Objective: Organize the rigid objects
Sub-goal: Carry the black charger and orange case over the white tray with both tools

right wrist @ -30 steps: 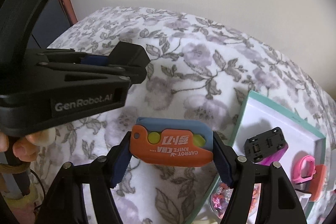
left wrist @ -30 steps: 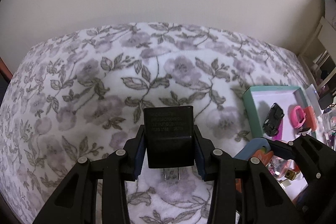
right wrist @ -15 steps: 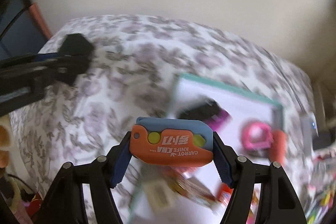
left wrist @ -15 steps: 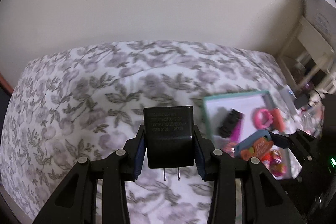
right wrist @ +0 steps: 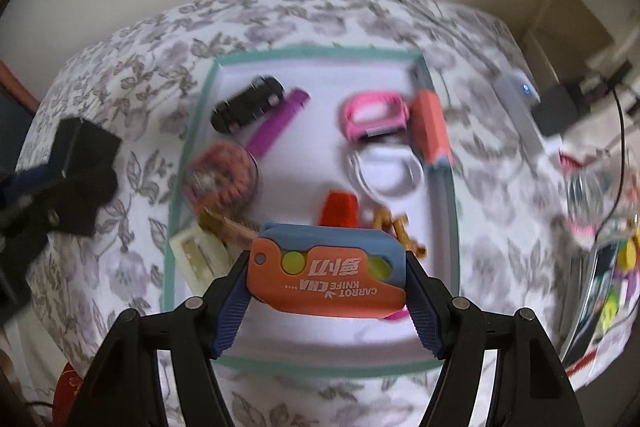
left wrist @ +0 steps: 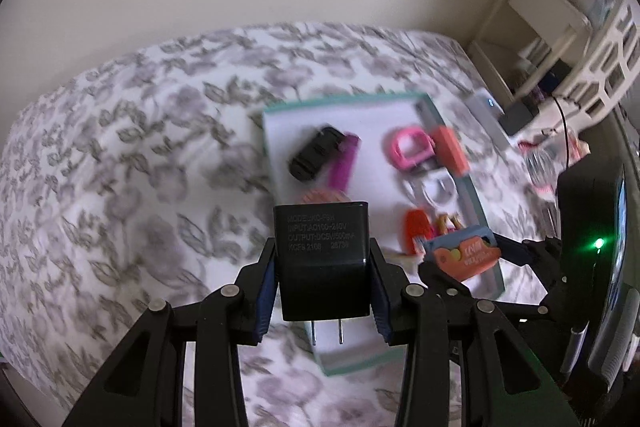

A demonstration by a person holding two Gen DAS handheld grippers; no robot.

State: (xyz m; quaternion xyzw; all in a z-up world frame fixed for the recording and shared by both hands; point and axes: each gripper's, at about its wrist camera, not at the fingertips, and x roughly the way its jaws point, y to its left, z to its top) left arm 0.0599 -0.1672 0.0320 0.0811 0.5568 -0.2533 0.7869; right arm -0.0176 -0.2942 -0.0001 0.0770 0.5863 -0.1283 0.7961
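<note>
1. The left gripper [left wrist: 323, 281] is pinching a black, hard plastic plug adapter [left wrist: 322, 261] by its flat sides, above the teal-rimmed white tray [right wrist: 188, 143].
2. The right gripper [right wrist: 328, 281] is clamping a light, rigid orange-and-blue plastic carrot knife toy [right wrist: 328, 273] endwise, over the tray.

Soft, even indoor light, fairly dim, no hard shadows or glare; light source can't be told. Both views are fisheye: black vignette at corners, wall and bed [left wrist: 132, 163] edges bowed. Motion blur smears the bg: floral print, teal tray [right wrist: 192, 131] and its contents all streaky, esp. in right wrist view. Near things stay sharp: the black charger [left wrist: 322, 259] w/ readable print, the orange toy knife [right wrist: 328, 273]. A green LED [left wrist: 599, 243] blooms at left view's right edge.
</note>
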